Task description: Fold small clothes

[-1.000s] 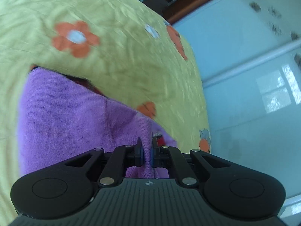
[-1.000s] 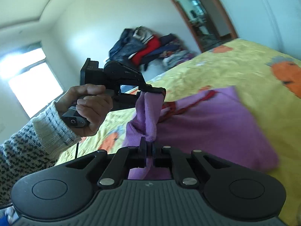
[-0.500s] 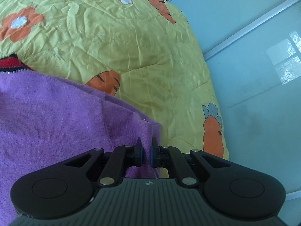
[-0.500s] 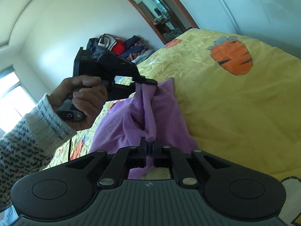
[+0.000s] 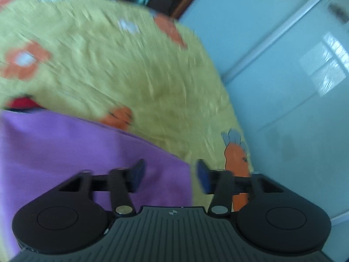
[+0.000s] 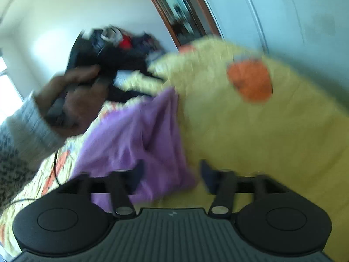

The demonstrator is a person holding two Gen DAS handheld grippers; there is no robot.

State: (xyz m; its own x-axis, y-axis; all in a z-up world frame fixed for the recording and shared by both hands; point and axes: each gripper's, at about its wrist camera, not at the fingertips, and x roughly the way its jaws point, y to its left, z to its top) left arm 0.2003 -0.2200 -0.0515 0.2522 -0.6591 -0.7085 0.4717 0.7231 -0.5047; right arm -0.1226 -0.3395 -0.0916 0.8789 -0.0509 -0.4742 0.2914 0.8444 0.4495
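Both frames motion-blurred, detail is soft.

Left claw [image 5: 169, 175]: fingers spread wide apart, gripping nothing. Blue pads [image 5: 202, 174] visible on the inner faces. The purple garment [image 5: 72, 152] lies flat on the bed [image 5: 130, 72] under the left finger; its right edge runs into the gap between the fingers, while the right finger sits over bare bedspread. A red and dark trim [image 5: 20, 103] shows at the garment's far left edge, too blurred to say which part of the clothing it is.

Right claw [image 6: 171, 172]: also spread wide, nothing clamped. From this view the purple garment [image 6: 135, 135] lies bunched and creased on the bed [image 6: 272, 135], its near corner reaching into the gap between the fingers, mostly on the left finger's side. Contact with the fingers can't be confirmed.

The left hand [image 6: 74, 102], in a knit sleeve [image 6: 32, 126], holds the other gripper's handle above the far end of the garment; that gripper is a dark smear here.

Bedspread is yellow with orange carrot and flower prints; one carrot print [image 5: 236, 163] sits just past the left claw's right finger. A pile of clothes [image 6: 122, 41] sits against the far wall. A pale glossy wardrobe door [image 5: 294, 76] stands beside the bed.
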